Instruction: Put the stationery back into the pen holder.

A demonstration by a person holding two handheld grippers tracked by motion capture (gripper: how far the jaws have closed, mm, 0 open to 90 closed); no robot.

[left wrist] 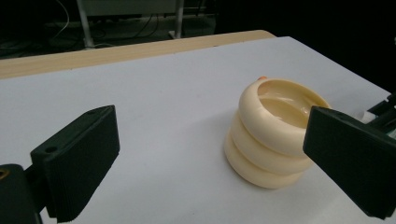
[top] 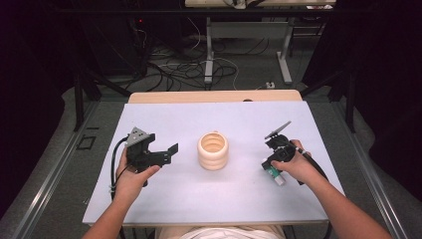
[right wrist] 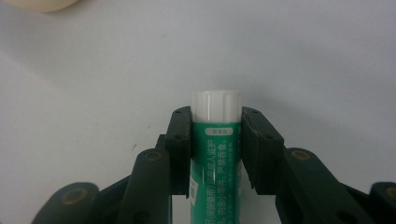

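- Clearly, the right gripper (right wrist: 216,140) has its jaws clamped on a green tube (right wrist: 215,177) (white cap forward), at right of the high view.
- Left gripper (left wrist: 205,163) jaws stand wide, beside the cream ringed pot (left wrist: 268,135) at table centre.

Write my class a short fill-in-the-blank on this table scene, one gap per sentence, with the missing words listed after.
1. The right tool is shut on a green tube with a ____ cap.
2. The left tool has its jaws ____, with nothing between them.
3. The cream ribbed cup stands on the table ____ the two tools.
4. The cup's side is made of ____ stacked rings.

Missing words: white; open; between; three
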